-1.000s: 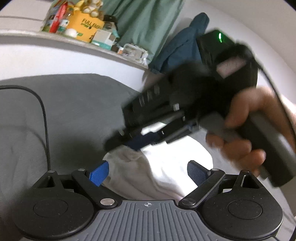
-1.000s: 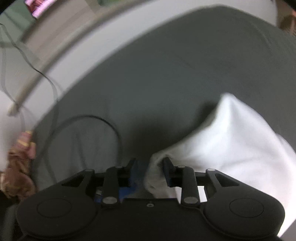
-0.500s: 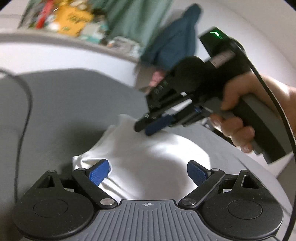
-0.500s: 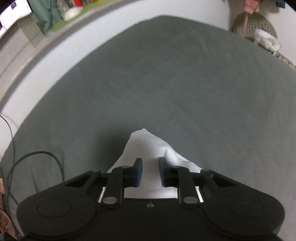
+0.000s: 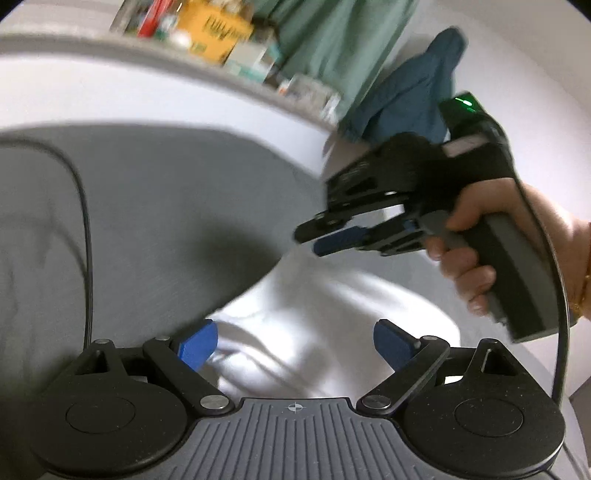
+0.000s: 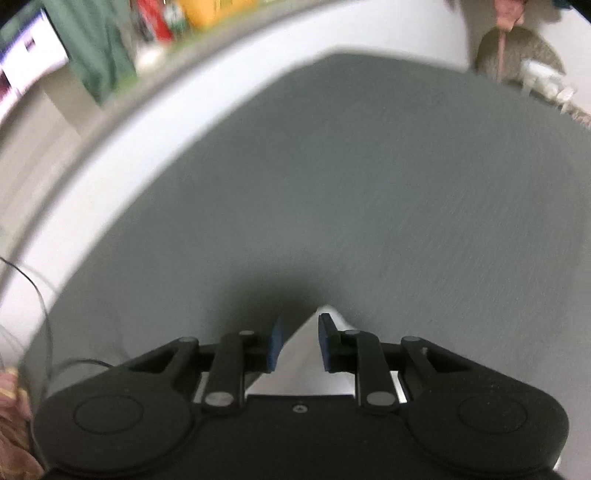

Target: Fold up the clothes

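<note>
A white garment [image 5: 332,317] lies on the grey sheet [image 5: 155,206], and one corner is pulled up into a peak. In the left wrist view my right gripper [image 5: 317,240] hangs above the sheet, held by a hand [image 5: 465,258], with that peak running up to its fingertips. The right wrist view shows the white garment corner [image 6: 301,354] pinched between the blue pads [image 6: 275,343], so the right gripper [image 6: 300,341] is shut on it. My left gripper [image 5: 293,345] stands open low over the garment's near part, with cloth under its fingers but not gripped.
A black cable [image 5: 86,236] runs across the sheet at the left. Behind the bed a ledge holds boxes [image 5: 218,27], with a green cloth [image 5: 332,40] and a blue garment [image 5: 410,96] hanging. A woven basket [image 6: 517,55] sits far right in the right wrist view.
The right gripper has carried the pinched corner upward and to the right, stretching the garment into a taller peak. The left gripper has stayed open over the cloth.
</note>
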A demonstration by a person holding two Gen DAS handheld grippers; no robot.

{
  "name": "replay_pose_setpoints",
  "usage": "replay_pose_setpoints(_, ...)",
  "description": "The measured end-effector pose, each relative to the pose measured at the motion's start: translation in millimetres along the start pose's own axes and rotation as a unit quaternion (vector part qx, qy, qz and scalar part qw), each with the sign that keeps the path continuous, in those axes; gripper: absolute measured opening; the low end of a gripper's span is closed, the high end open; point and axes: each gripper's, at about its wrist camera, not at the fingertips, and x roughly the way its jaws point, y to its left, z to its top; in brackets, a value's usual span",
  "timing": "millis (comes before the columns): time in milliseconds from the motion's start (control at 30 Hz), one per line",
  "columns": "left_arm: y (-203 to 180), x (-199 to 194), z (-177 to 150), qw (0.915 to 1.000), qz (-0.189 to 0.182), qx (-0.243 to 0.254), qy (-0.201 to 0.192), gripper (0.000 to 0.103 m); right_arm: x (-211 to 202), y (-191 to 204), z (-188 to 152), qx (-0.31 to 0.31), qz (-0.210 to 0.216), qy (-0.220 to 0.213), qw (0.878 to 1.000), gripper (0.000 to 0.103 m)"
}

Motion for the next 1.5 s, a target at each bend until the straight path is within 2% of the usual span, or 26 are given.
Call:
replay_pose_setpoints(67,-4,0,2,0.9996,-0.027,0.009,-0.008,0.093,-22,-8,-7,-0.015,-0.03,-0.002,0.999,0.025)
replay_pose_setpoints(133,-7,-1,4,0.9983,-0.053,0.018,-0.017,0.093,-33,-18,-17,-0.032,-0.067,0.016,0.997,0.025)
replay_pose_setpoints(200,-10,0,5,0.9978,-0.058,0.029,-0.017,0.093,-35,-29,-28,-0.042,-0.1,0.036,0.993,0.025)
replay_pose_setpoints(267,-10,4,5,0.9978,-0.051,0.041,-0.009,0.093,-23,-36,-37,-0.034,-0.11,0.047,0.992,0.025)
replay_pose_setpoints(367,-10,23,5,0.998,-0.04,0.024,0.044,0.093,0,-44,-39,0.007,-0.1,0.037,0.994,0.025)
replay_pose_setpoints(467,-8,26,8,0.9979,-0.04,0.018,0.048,0.093,20,-52,-40,0.049,-0.088,0.021,0.995,0.028)
replay_pose_setpoints(567,-13,14,-2,0.9972,-0.035,0.041,0.053,0.093,23,-50,-39,0.069,-0.084,0.005,0.994,0.03)
replay_pose_setpoints(667,-18,-10,-12,0.9969,-0.035,0.054,0.044,0.093,-6,-44,-47,0.061,-0.063,-0.04,0.995,0.03)
replay_pose_setpoints(733,-26,-13,-7,0.9967,-0.038,0.066,0.027,0.093,-36,-42,-64,0.053,-0.044,-0.078,0.995,0.031)
replay_pose_setpoints(833,-29,-15,-3,0.9947,-0.056,0.084,0.019,0.093,-65,-40,-110,0.05,-0.037,-0.105,0.992,0.032)
replay_pose_setpoints(933,-31,-1,-1,0.9943,-0.054,0.079,0.047,0.093,-62,-38,-155,0.042,-0.032,-0.095,0.994,0.032)
replay_pose_setpoints(1033,-32,3,1,0.9929,-0.049,0.082,0.071,0.093,-50,-40,-182,0.036,-0.029,-0.086,0.995,0.032)
replay_pose_setpoints(1167,-34,-8,5,0.9908,-0.048,0.096,0.084,0.093,-66,-34,-195,0.042,-0.015,-0.103,0.994,0.033)
replay_pose_setpoints(1200,-31,-16,10,0.9918,-0.047,0.09,0.079,0.093,-73,-34,-198,0.045,-0.002,-0.112,0.993,0.034)
replay_pose_setpoints(1267,-19,-33,20,0.9943,-0.039,0.068,0.072,0.093,-85,-39,-207,0.053,0.017,-0.127,0.99,0.055)
replay_pose_setpoints(1367,14,-36,35,0.995,-0.023,-0.025,0.094,0.093,-98,-53,-220,0.079,0.038,-0.138,0.987,0.059)
replay_pose_setpoints(1433,37,-32,44,0.9885,-0.017,-0.099,0.113,0.099,-99,-69,-223,0.119,0.045,-0.136,0.982,0.06)
replay_pose_setpoints(1500,53,-28,43,0.9777,-0.017,-0.167,0.127,0.099,-97,-85,-226,0.167,0.046,-0.134,0.976,0.062)
